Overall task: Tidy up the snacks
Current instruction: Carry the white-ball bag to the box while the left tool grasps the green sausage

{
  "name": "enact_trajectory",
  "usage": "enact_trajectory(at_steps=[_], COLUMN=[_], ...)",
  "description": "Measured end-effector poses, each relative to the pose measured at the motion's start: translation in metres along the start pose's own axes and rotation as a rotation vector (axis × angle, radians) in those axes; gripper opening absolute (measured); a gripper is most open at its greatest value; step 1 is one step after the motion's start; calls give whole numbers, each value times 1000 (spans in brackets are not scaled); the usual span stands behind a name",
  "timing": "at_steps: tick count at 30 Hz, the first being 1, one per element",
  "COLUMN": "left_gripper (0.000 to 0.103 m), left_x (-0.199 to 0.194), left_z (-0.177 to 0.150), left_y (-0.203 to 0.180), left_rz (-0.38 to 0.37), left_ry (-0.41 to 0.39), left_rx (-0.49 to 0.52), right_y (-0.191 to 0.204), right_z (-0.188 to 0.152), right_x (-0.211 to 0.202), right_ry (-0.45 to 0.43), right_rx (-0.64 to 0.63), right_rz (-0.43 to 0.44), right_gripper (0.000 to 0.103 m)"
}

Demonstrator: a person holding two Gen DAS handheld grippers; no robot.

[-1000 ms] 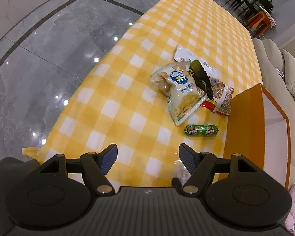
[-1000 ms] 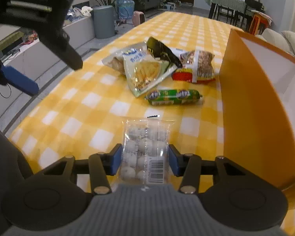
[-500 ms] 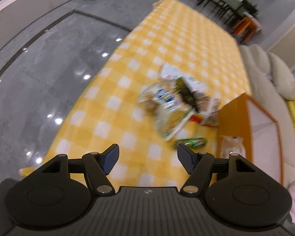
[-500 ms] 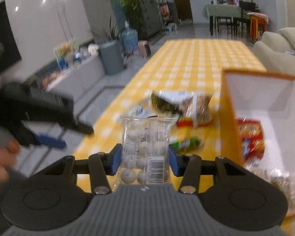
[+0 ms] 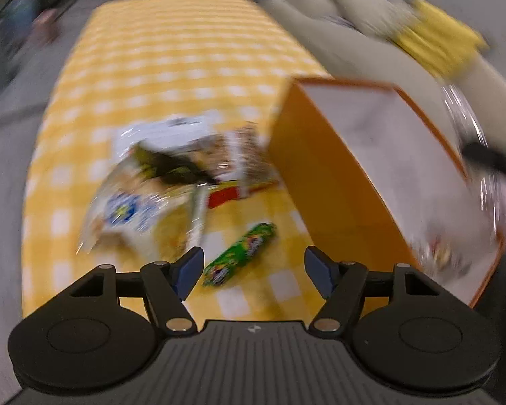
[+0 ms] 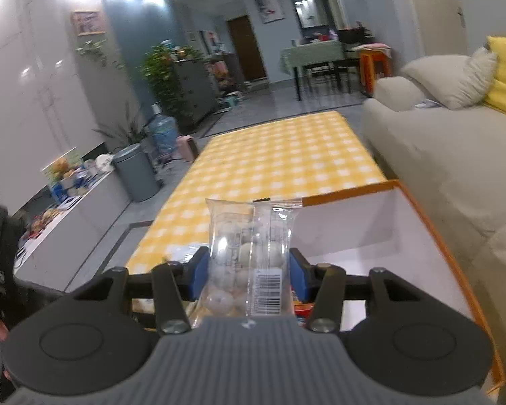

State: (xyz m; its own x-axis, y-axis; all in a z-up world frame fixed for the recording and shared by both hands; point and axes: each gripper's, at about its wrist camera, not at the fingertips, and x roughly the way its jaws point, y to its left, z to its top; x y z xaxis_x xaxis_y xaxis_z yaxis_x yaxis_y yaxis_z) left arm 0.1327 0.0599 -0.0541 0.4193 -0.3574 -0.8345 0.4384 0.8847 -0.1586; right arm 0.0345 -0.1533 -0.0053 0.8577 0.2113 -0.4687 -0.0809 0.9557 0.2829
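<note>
My right gripper (image 6: 249, 270) is shut on a clear packet of white balls (image 6: 249, 256) and holds it upright above the near end of the orange box (image 6: 431, 222), which has a white inside. My left gripper (image 5: 253, 266) is open and empty, low over the yellow checked tablecloth (image 5: 172, 64). Just ahead of it lies a green sausage-shaped snack (image 5: 241, 258). Further on is a pile of snack bags (image 5: 172, 175). The orange box (image 5: 324, 182) stands to their right. The left wrist view is blurred.
A beige sofa (image 6: 448, 155) with a yellow cushion runs along the table's right side. Grey floor lies to the left, with a grey bin (image 6: 135, 172) and a low white counter (image 6: 67, 216). A few snacks lie in the box's near end (image 5: 435, 256).
My right gripper has lifted the packet of white balls off the table and carried it right, over the orange box. My left gripper has swung right and come down toward the green snack.
</note>
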Motion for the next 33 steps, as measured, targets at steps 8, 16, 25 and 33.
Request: enact_trajectory(at_steps=[8,16,25,33], left_gripper=[76,26,25,25], left_x=[50,72,58,-12], left_z=[-10,-15,-18,-9], left_y=[-6,-9,-21,-38], left_rz=[37,124,171,165], left_ry=[58,114,73,-93], left_rx=[93,88,22,-122], right_y=[-22,-34,-36,-61], right_z=[-3,-14,-9,6], right_x=[14,36,28,17], right_ry=[49,106,80,104], right_rx=[60,103,97,102], right_rz=[31,5,-25,-29], right_gripper=[49,49,49,49])
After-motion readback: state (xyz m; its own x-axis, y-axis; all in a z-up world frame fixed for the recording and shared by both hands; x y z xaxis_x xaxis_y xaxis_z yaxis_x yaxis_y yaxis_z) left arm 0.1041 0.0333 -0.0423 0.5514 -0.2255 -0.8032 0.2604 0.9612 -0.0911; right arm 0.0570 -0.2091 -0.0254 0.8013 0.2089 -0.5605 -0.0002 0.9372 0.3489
